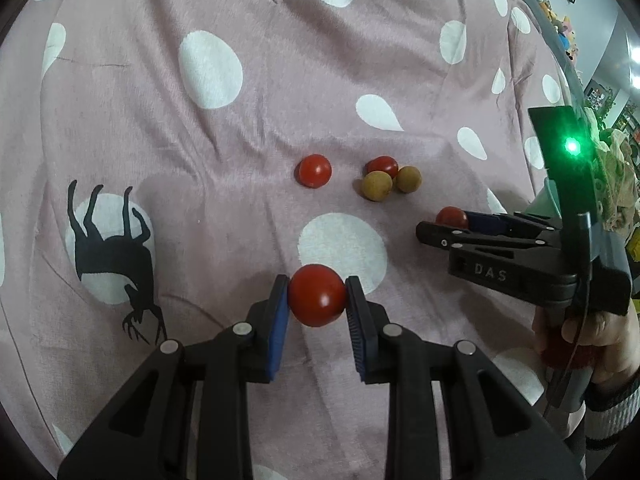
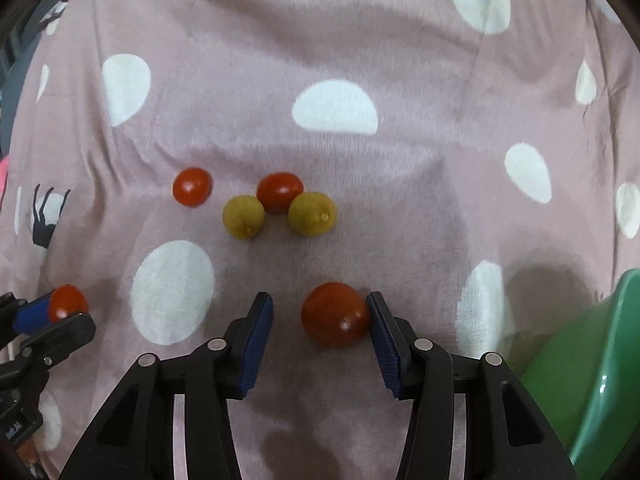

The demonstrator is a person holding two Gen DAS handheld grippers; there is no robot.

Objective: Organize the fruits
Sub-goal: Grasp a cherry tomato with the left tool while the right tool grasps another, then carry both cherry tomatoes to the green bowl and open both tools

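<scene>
Our left hand-held gripper (image 1: 317, 296) clamps one tomato (image 1: 317, 295); our right hand-held gripper (image 2: 320, 316), half-open, straddles another tomato (image 2: 335, 314); five fruits remain unsorted ahead.

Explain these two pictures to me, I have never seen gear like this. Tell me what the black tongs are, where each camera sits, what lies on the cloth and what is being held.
The black tongs are hand-held grippers, one in each of a person's hands, each carrying a camera that looks along its fingers.

The left camera shows the left gripper shut on a red tomato, with the right gripper in from the side.

The right camera shows the right gripper open, a second tomato against one pad only.

On the pink spotted cloth lie two more tomatoes and two yellow-green fruits. A green bowl shows at the right edge.
</scene>
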